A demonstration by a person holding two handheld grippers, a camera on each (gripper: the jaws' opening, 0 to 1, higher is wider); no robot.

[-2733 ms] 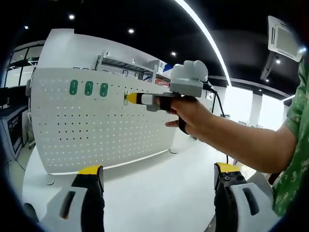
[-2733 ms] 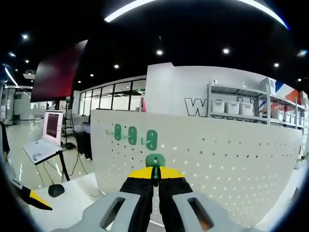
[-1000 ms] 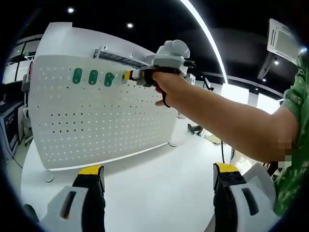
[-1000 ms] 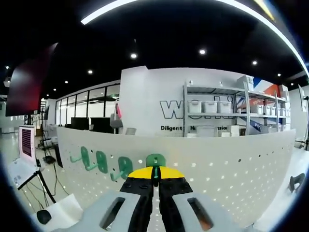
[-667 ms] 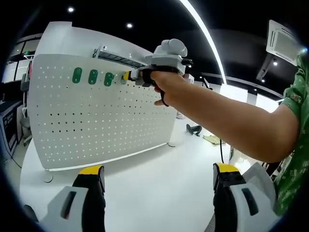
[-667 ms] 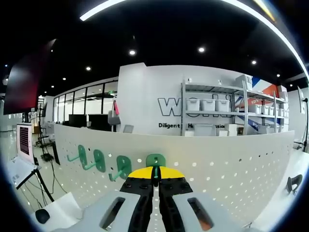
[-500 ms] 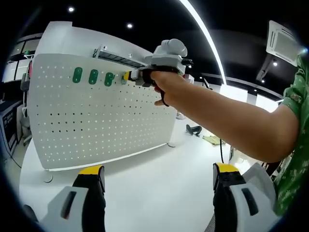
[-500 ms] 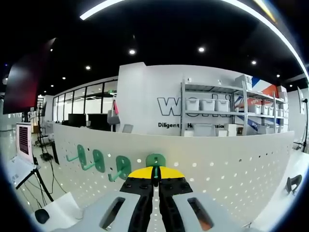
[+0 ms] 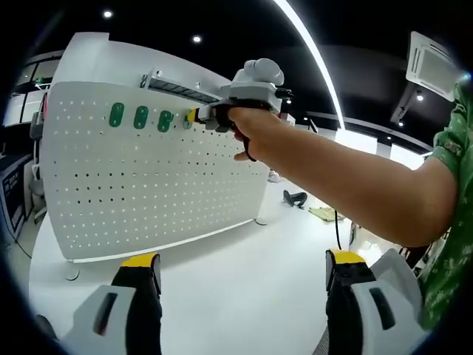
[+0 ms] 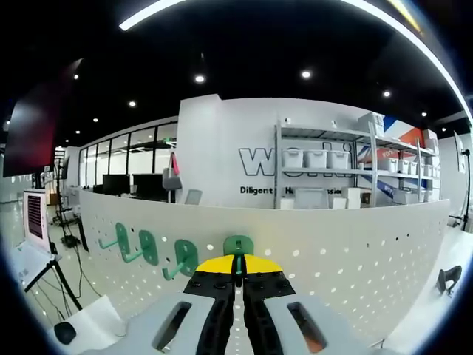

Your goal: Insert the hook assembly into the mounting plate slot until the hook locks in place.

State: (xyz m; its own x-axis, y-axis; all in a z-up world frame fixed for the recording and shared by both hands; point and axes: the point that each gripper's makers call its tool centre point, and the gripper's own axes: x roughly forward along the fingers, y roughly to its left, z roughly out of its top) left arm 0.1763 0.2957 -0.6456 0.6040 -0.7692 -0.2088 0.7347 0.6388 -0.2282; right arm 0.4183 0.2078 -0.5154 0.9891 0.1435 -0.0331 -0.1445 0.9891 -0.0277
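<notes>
A white pegboard mounting plate (image 9: 148, 177) stands upright on a white table (image 9: 236, 296). Three green hooks (image 9: 140, 117) sit in its top row. In the left gripper view, a person's hand holds my right gripper (image 9: 191, 116) with its yellow tips against the plate, just right of those hooks. The right gripper view looks along that gripper (image 10: 237, 265), shut on a green hook (image 10: 238, 245) pressed to the plate (image 10: 355, 259), with the mounted hooks (image 10: 148, 246) to its left. My left gripper (image 9: 240, 270) hangs open above the table, well short of the plate.
The person's arm (image 9: 347, 185) crosses the left gripper view from the right. Behind the plate is a wall with a shelf of bins (image 10: 332, 159). A screen on a stand (image 10: 35, 218) is at the far left, and a small dark object (image 10: 64, 331) lies on the table.
Since 2.7 s ago the right gripper has risen with the green hook to the plate's top row, beside the mounted hooks. Over the last second it has barely shifted. The left gripper stayed open.
</notes>
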